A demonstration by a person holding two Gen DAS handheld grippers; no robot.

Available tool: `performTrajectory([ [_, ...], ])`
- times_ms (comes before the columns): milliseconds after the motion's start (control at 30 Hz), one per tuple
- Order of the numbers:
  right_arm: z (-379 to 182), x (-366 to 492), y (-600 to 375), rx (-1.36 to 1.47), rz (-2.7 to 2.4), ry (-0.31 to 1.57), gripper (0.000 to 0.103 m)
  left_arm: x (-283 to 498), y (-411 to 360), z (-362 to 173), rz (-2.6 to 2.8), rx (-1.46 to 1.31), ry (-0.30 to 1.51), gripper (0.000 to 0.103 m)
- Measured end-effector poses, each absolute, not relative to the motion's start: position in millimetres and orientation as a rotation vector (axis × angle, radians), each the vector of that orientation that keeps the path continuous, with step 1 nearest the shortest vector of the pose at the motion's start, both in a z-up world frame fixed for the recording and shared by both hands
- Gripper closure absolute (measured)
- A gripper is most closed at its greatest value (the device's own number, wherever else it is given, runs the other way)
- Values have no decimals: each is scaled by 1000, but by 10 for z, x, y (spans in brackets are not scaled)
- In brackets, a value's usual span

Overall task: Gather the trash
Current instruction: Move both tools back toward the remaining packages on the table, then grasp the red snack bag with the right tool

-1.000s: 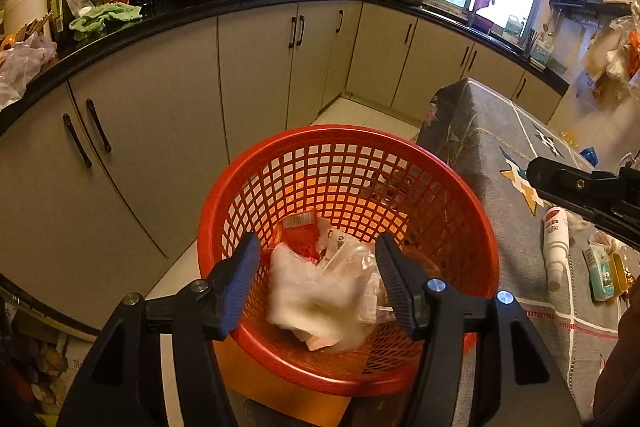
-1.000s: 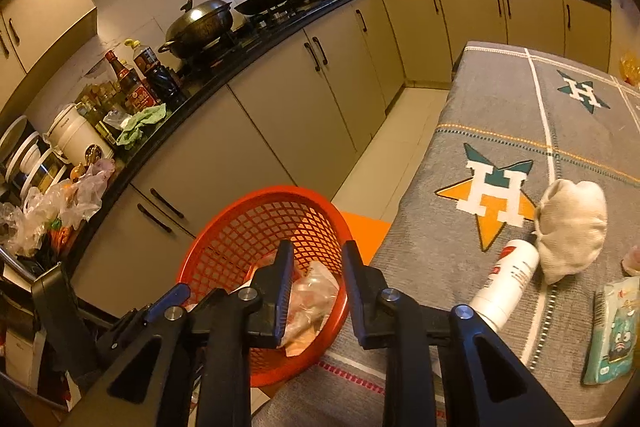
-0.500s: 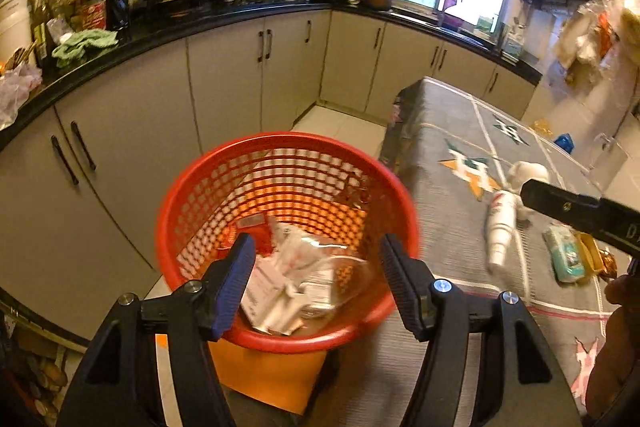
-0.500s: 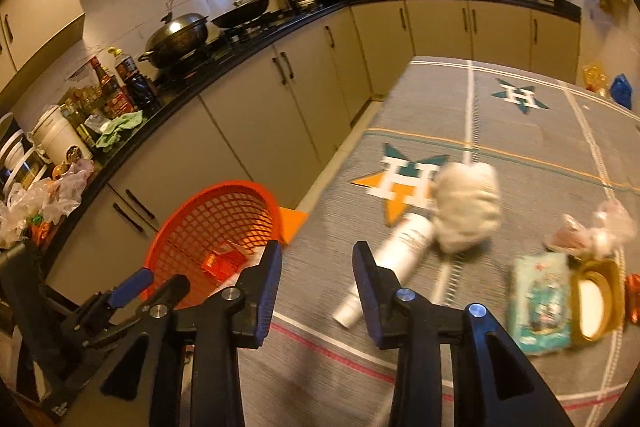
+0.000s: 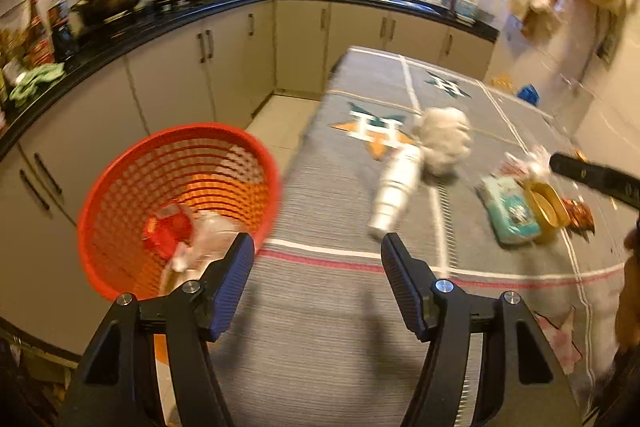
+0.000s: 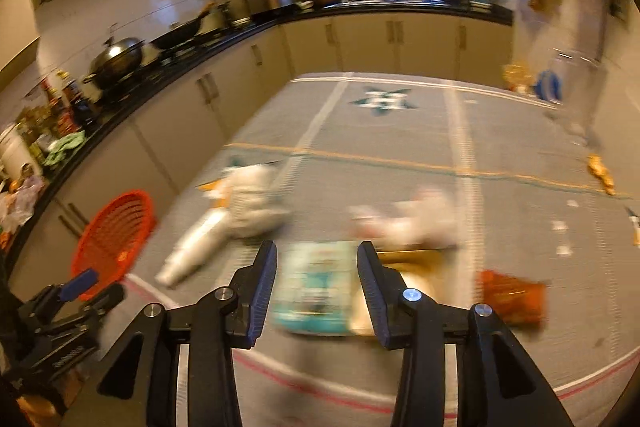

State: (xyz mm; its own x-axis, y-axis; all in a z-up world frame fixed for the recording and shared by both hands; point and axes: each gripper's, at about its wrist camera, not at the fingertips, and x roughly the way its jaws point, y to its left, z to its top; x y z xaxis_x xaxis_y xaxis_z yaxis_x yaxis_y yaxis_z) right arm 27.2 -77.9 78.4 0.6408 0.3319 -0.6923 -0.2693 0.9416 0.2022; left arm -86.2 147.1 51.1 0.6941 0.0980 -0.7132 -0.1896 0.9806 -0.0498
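Two grippers, both empty.

Right gripper (image 6: 317, 269): fingers parted about halfway and opening, nothing pressed between them; the teal packet (image 6: 316, 287) shows in the gap, lying below on the counter (image 6: 400, 131).

Left gripper (image 5: 318, 263): fingers a little more than half open, nothing between them but bare cloth.

Landmark: teal packet, flat on the grey star-patterned counter.
- Gold round lid or tin (image 5: 546, 207): touching the packet on its right.
- Orange wrapper (image 6: 512, 297): right of the gold piece.
- Clear crumpled plastic (image 6: 416, 219): just behind the packet.
- White bottle (image 5: 394, 193): left of the packet, lying on its side, long axis running from near-left to far-right, narrow end toward the camera, far end against a white crumpled wad (image 5: 442, 139).
- Red basket (image 5: 176, 203): well left of the packet, off the counter edge, already holding red and clear trash.

Step in hand, as judged: reach for the next piece. The packet's long axis seems to run away from the right gripper, so closing across its short width suits; blur hides its edges. Widen the fingers first, come down steeply, and keep clear of the gold piece so that only one item lifts.
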Motion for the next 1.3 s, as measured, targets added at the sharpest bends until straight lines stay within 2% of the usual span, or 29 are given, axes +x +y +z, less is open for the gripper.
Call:
performTrajectory([
  [267,592,603,-2055,252,230,868,58,-594,796,486,61,-58,840,35],
  [533,303,757,-2434,371,292,971,58,-315,273,431,5,-11,887,35],
  [700,301,700,-2380,377,366,1015,49,-302,156,387,3,9,904,34],
  [800,273,629,-2253,343,455,1068,38,-317,168,390,17,21,905,34],
  [900,261,526,-2046,340,687,1118,38,-319,219,410,31,6,905,34],
  [1300,471,362,-1825,56,478,887,36,-306,226,420,29,-14,907,34],
])
